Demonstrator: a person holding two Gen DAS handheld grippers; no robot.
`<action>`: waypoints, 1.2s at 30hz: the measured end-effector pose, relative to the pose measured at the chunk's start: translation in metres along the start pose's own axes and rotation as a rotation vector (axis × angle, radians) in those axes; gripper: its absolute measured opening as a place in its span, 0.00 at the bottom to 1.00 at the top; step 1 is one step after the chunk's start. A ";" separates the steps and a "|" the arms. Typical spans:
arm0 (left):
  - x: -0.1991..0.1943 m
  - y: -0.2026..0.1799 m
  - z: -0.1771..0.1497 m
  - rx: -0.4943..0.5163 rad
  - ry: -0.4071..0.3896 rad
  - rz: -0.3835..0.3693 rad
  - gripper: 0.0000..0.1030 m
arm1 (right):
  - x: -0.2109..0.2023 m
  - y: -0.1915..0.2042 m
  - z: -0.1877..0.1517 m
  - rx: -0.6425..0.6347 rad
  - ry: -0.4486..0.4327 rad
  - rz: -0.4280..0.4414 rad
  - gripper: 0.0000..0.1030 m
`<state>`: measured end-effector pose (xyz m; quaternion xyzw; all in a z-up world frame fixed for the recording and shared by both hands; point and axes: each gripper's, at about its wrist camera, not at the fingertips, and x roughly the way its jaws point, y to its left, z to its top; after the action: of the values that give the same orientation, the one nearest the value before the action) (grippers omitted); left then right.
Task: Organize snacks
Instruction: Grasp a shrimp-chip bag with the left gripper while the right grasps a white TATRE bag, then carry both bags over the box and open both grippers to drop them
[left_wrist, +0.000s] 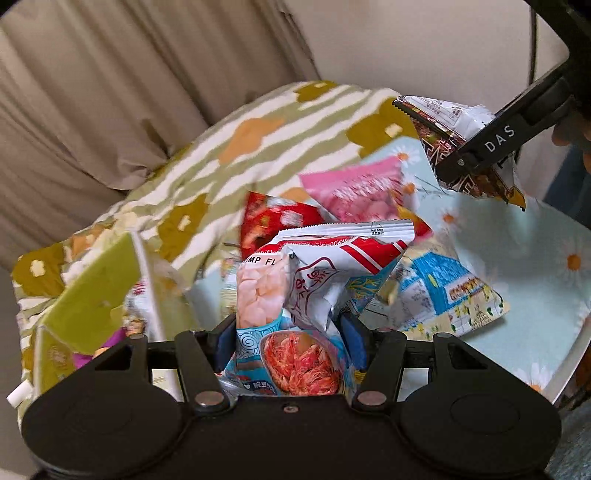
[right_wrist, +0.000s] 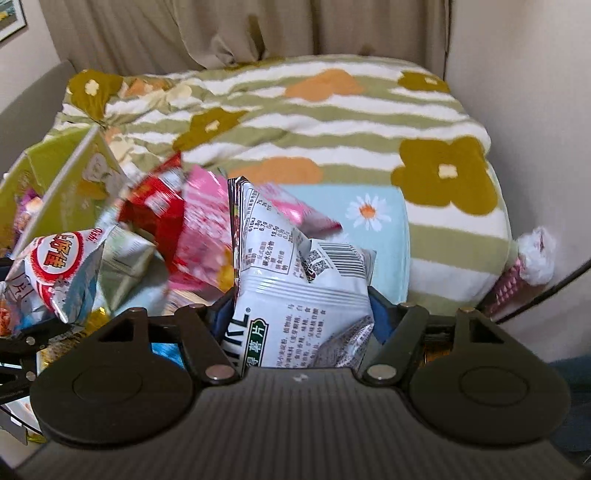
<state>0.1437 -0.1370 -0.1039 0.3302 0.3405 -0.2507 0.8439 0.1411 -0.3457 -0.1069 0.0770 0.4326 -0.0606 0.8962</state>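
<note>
- Left tongs (left_wrist: 291, 334) are closed on a shrimp-chip bag (left_wrist: 295, 295), pads pinching its lower half, the bag standing up between the jaws.
- Right tongs (right_wrist: 301, 314) are clamped on a white chip bag (right_wrist: 295, 280) with a barcode, gripped across its belly; the left view shows this bag (left_wrist: 454, 147) hanging clear above the cloth.
- Both held bags sit above the blue daisy cloth (left_wrist: 524, 243), which lies over a striped flower blanket (right_wrist: 332, 122).
- On the cloth, just beyond the shrimp-chip bag, lies a loose heap: a red bag (left_wrist: 273, 218), a pink bag (left_wrist: 354, 188) and a blue-and-white pack (left_wrist: 439, 295).
- Left of the cloth stands an open green box (left_wrist: 92, 295) with some snacks already inside, likely the place to sort into.
- These bags look light, air-filled and crinkly; the film is slick, and the chips inside would crush under a hard squeeze.
- Best hold, I judge, is the flat sealed edge or a fold of loose film, not the puffed middle.
- Risk: a bag pinched across its belly may slip or twist as it swings.
</note>
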 end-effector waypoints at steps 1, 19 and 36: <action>-0.005 0.003 -0.001 -0.013 -0.005 0.014 0.61 | -0.005 0.004 0.003 -0.007 -0.011 0.007 0.82; -0.075 0.132 -0.028 -0.322 -0.033 0.328 0.61 | -0.041 0.125 0.087 -0.223 -0.196 0.281 0.82; 0.010 0.291 -0.055 -0.392 0.023 0.182 0.61 | 0.015 0.302 0.147 -0.215 -0.181 0.301 0.82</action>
<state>0.3165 0.0924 -0.0294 0.1921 0.3612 -0.0988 0.9071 0.3163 -0.0778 -0.0024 0.0389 0.3377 0.1139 0.9335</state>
